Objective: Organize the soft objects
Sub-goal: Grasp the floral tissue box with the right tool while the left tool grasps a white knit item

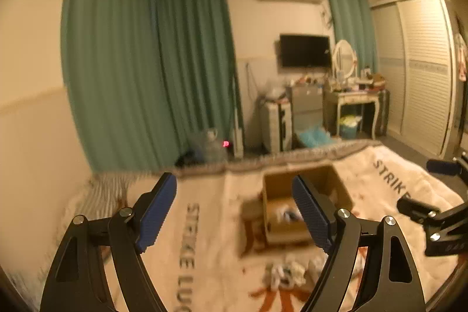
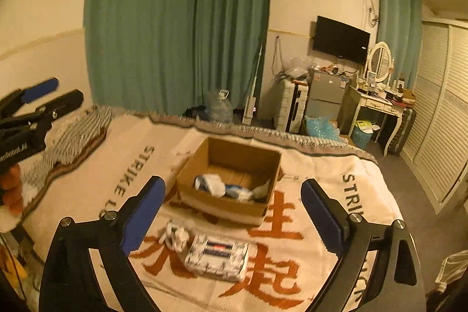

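Left gripper [image 1: 234, 212]: jaws spread wide, nothing between the pads. It hangs above the bed, aimed toward the box [image 1: 304, 203]. In the right wrist view the same gripper appears at the left edge [image 2: 44, 95], with part of the holding hand [image 2: 11, 189] visible below it.

Right gripper [image 2: 232, 212]: jaws likewise spread wide and empty, held above the blanket [image 2: 336, 183]. It is seen in the left wrist view only at the right edge [image 1: 430, 186], partly cut off.

Between the right gripper's fingers, on the blanket, lies a white patterned pack [image 2: 218, 258] with a crumpled white cloth [image 2: 177, 234] touching its left end. Beyond them stands the open cardboard box, which holds several white and blue soft items [image 2: 228, 187] on its floor (individual pieces cannot be separated). The near wall of the box hides their lower parts.

A striped cloth [image 2: 79, 133] lies at the left edge of the bed.

Past the foot of the bed: green curtains [image 2: 181, 28], a water jug [image 2: 218, 105], a small fridge [image 2: 324, 95], a wall TV [image 2: 340, 38], a dressing counter [image 2: 377, 104] with an oval mirror [image 2: 380, 60], and a louvred wardrobe [image 2: 438, 113].

The left wrist view is motion-blurred; box contents and the cloth heap [image 1: 288, 272] near its right finger are hard to make out.
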The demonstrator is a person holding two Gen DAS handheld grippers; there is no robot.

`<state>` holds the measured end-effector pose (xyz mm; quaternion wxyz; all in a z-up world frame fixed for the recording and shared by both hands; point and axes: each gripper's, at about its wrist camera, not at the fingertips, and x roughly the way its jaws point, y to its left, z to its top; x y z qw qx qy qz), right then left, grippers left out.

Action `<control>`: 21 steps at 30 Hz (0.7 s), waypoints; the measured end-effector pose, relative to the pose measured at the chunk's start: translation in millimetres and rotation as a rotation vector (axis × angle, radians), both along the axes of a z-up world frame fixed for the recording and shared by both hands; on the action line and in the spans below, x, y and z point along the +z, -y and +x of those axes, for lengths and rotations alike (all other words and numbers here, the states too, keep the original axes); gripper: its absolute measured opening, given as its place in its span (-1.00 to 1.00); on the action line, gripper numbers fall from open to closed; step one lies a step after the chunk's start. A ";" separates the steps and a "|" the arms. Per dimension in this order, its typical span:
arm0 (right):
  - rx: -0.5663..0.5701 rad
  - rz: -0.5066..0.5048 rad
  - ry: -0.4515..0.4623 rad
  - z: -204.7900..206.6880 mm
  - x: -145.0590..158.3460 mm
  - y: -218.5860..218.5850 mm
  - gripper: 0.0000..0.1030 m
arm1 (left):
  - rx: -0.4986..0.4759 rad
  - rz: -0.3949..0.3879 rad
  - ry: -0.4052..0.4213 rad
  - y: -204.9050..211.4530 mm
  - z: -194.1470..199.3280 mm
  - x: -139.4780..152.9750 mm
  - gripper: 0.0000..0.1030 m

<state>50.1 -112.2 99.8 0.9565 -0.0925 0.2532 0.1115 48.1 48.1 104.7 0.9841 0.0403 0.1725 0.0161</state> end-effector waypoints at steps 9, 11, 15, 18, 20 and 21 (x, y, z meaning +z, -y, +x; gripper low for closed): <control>0.020 -0.096 -0.158 25.6 -142.7 -28.5 0.83 | 0.010 -0.009 -0.135 -4.1 18.0 -107.2 0.60; 0.018 -0.135 -0.177 31.6 -169.7 -32.2 0.83 | -0.017 -0.010 -0.171 -1.7 22.9 -130.6 0.60; 0.033 -0.115 -0.273 53.5 -215.4 -30.9 0.83 | -0.022 -0.032 -0.239 -2.8 36.5 -162.3 0.60; 0.042 -0.087 -0.354 66.0 -241.1 -27.2 0.80 | -0.014 -0.043 -0.283 -0.8 48.3 -178.3 0.60; 0.037 -0.050 -0.392 72.9 -255.3 -22.6 0.81 | -0.016 -0.039 -0.301 2.3 54.2 -187.5 0.60; 0.032 -0.042 -0.395 75.0 -259.0 -20.7 0.81 | -0.018 -0.033 -0.308 4.6 56.5 -192.8 0.60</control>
